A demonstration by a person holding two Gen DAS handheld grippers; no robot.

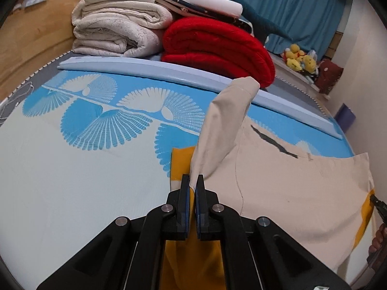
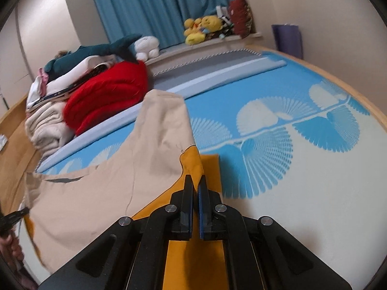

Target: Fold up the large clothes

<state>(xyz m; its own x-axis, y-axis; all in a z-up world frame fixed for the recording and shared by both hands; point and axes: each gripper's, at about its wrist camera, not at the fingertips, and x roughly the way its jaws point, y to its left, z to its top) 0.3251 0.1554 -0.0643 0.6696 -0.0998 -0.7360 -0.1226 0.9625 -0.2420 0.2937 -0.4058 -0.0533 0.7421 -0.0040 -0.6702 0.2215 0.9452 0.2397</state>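
Note:
A large beige garment (image 1: 285, 181) with mustard-yellow panels (image 1: 180, 162) lies on a blue and white patterned bed cover (image 1: 72, 169). My left gripper (image 1: 193, 181) is shut on a beige edge of it, and the cloth rises in a fold (image 1: 225, 120) above the fingers. In the right wrist view the same garment (image 2: 96, 188) spreads to the left, and my right gripper (image 2: 196, 181) is shut on its yellow edge (image 2: 191, 166), lifted off the bed cover (image 2: 302, 205). The other gripper shows small at each view's edge, right gripper (image 1: 377, 203) and left gripper (image 2: 14, 217).
Folded blankets are stacked at the bed's far side: a red one (image 1: 217, 46), a cream one (image 1: 116, 31) and others on top. Plush toys (image 2: 203, 29) sit on a sill by the blue curtain (image 2: 157, 7). A wooden bed frame (image 1: 29, 43) borders the mattress.

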